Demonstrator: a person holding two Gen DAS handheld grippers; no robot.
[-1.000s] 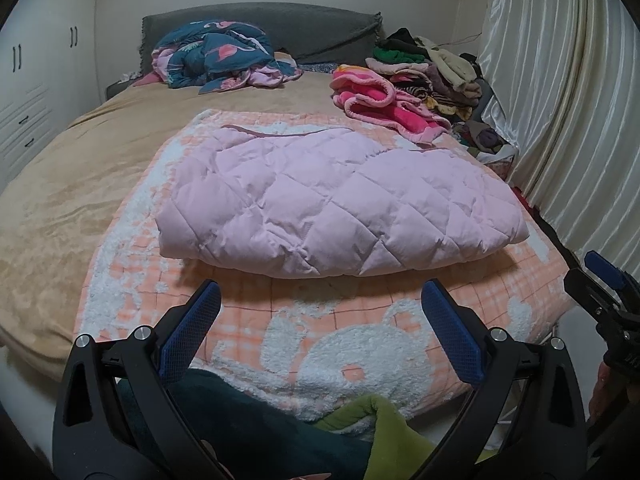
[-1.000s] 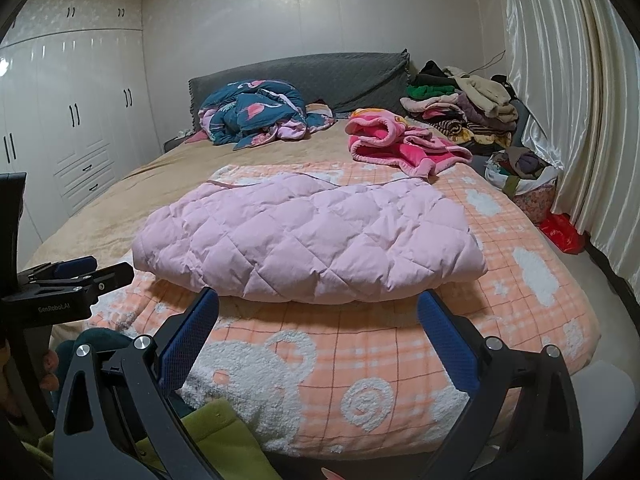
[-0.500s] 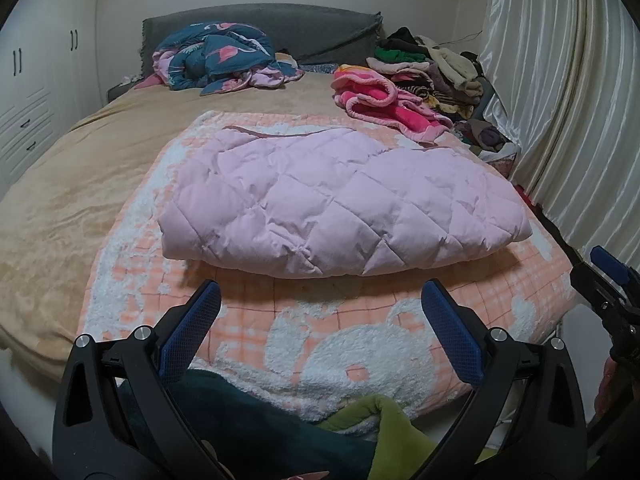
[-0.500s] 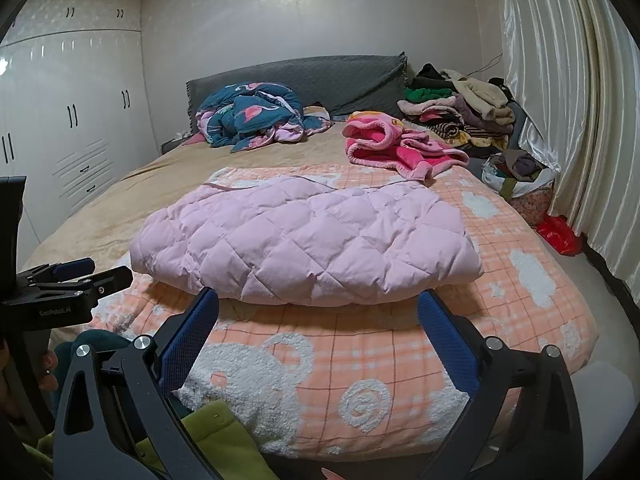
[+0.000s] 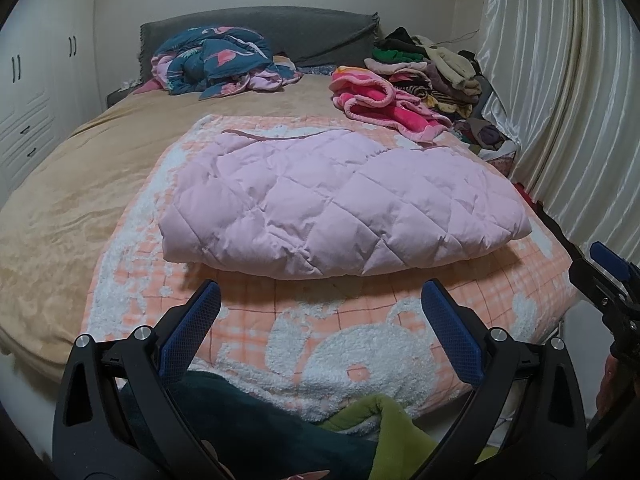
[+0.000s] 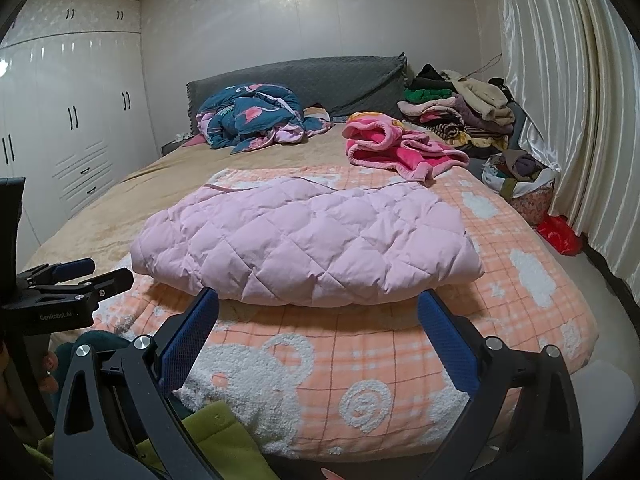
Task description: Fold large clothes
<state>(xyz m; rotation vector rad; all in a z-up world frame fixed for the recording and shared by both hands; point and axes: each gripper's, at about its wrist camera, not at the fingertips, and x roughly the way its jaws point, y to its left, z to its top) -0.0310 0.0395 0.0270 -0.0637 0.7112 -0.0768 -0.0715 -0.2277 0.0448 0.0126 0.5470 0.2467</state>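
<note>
A pale pink quilted jacket [image 5: 340,204] lies folded into a thick rectangle on the orange-and-white checked blanket [image 5: 360,344] on the bed; it also shows in the right wrist view [image 6: 312,240]. My left gripper [image 5: 320,300] is open and empty, held back from the jacket's near edge over the foot of the bed. My right gripper [image 6: 318,304] is open and empty, also short of the near edge. The left gripper appears at the left of the right wrist view [image 6: 76,276], and the right gripper at the right of the left wrist view [image 5: 608,268].
A bright pink garment [image 6: 396,148] and a teal patterned bundle [image 6: 252,120] lie farther up the bed. A pile of clothes [image 6: 456,116] stands at the back right beside curtains [image 6: 568,92]. Dark teal and green clothes [image 5: 304,436] hang below the grippers. White wardrobes [image 6: 72,132] line the left wall.
Both grippers have drifted slightly, staying open and empty. The folded jacket has not moved.
</note>
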